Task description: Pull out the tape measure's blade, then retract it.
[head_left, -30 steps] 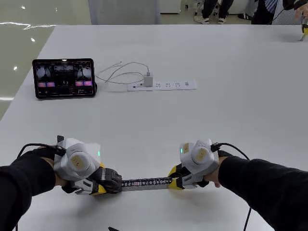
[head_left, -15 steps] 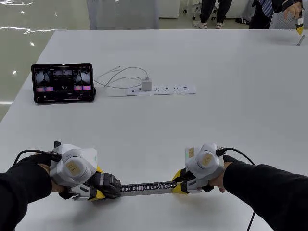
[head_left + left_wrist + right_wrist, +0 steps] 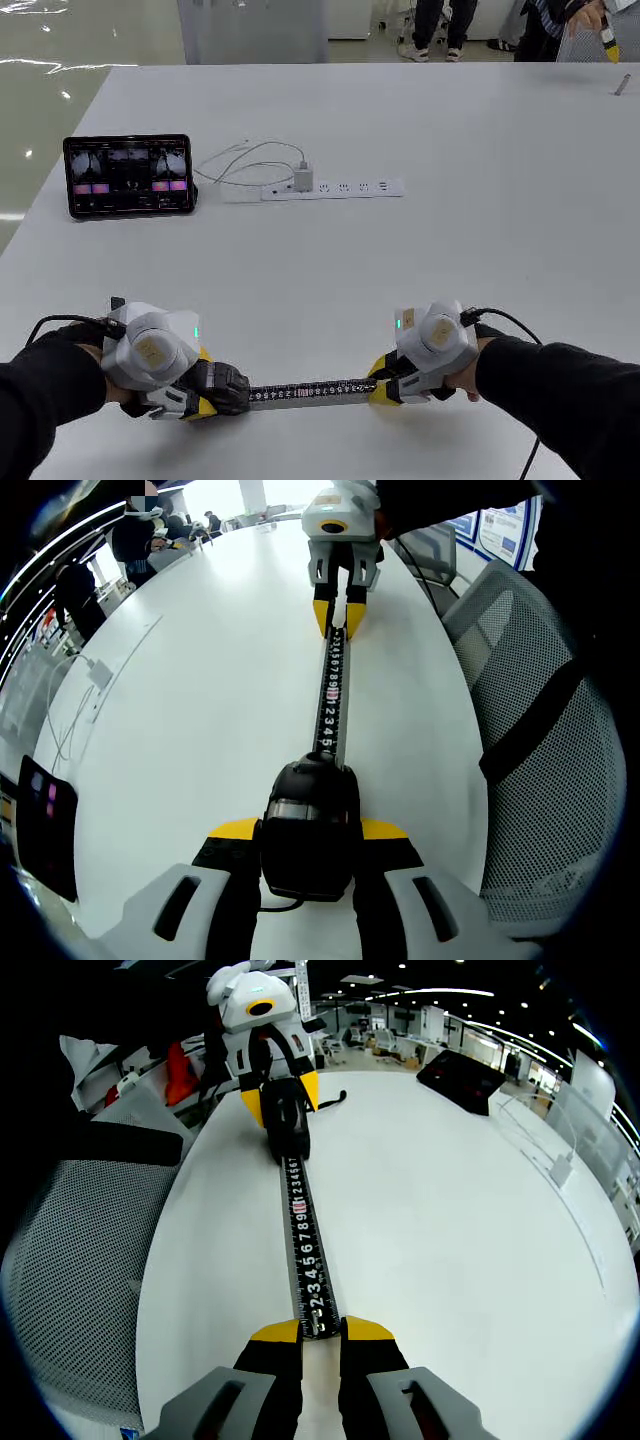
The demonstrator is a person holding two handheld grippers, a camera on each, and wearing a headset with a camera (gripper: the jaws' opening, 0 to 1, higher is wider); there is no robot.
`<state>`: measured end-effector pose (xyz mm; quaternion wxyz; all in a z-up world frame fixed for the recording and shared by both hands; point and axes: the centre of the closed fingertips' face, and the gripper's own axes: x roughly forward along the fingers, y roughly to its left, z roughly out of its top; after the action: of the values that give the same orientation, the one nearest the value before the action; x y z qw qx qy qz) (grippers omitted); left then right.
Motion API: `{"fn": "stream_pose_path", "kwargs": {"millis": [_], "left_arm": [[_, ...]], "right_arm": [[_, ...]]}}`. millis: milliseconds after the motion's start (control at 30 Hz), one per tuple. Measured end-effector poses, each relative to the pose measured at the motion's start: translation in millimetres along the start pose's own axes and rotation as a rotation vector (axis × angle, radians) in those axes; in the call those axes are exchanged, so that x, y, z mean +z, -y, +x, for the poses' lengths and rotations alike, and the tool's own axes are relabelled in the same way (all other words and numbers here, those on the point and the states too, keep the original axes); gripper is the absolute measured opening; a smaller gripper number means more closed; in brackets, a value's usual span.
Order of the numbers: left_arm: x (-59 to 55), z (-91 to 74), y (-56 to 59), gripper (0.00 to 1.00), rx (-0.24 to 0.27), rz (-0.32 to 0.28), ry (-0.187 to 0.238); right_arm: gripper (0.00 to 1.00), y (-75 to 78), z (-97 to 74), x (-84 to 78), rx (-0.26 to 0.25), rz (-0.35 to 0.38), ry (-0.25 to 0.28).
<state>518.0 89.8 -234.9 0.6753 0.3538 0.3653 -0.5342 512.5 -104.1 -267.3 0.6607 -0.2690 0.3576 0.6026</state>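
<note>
So we've got the left gripper (image 3: 203,392) clamped on the black tape measure (image 3: 310,825), down at the near edge of the white table (image 3: 450,220). The right gripper (image 3: 321,1331) is pinching the tip of the blade (image 3: 303,1240), which runs straight between the two (numbers facing up, and we can't tell if it's touching the tabletop). Further back sit a tablet (image 3: 128,175) with its screen lit and a white power strip (image 3: 335,187) with a charger (image 3: 303,179) plugged in.
</note>
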Motion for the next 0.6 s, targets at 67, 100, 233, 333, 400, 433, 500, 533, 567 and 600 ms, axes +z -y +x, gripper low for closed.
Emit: {"fn": "stream_pose_path", "kwargs": {"millis": [67, 100, 233, 333, 400, 433, 500, 533, 567, 600], "left_arm": [[0.0, 0.1, -0.1, 0.30, 0.001, 0.000, 0.000], [0.0, 0.2, -0.1, 0.30, 0.001, 0.000, 0.000], [0.0, 0.2, 0.1, 0.30, 0.003, 0.000, 0.001], [0.0, 0.3, 0.3, 0.30, 0.003, 0.000, 0.002], [0.1, 0.0, 0.9, 0.30, 0.003, -0.002, 0.002], [0.2, 0.0, 1.0, 0.30, 0.003, -0.001, 0.002], [0.1, 0.0, 1.1, 0.30, 0.005, 0.000, 0.001], [0.0, 0.0, 1.2, 0.30, 0.004, 0.000, 0.001], [-0.1, 0.0, 1.1, 0.30, 0.005, 0.000, 0.001], [-0.3, 0.1, 1.1, 0.30, 0.006, 0.000, 0.001]], "right_arm": [[0.09, 0.3, -1.2, -1.3, 0.000, 0.002, -0.001], [0.09, 0.8, -2.2, -2.6, -0.001, 0.004, -0.001], [0.09, 1.5, -4.2, -5.4, -0.004, 0.008, -0.001], [0.09, 1.5, -5.1, -7.0, -0.006, 0.010, -0.002], [0.09, 1.5, -5.7, -7.9, -0.006, 0.011, -0.003], [0.09, 1.6, -5.9, -8.5, -0.006, 0.011, -0.003], [0.09, 1.7, -6.1, -9.3, -0.007, 0.012, -0.003], [0.09, 1.8, -6.2, -9.5, -0.006, 0.013, -0.003], [0.09, 1.9, -6.3, -9.7, -0.006, 0.013, -0.003], [0.09, 1.9, -6.1, -9.7, -0.007, 0.014, -0.002]]}}
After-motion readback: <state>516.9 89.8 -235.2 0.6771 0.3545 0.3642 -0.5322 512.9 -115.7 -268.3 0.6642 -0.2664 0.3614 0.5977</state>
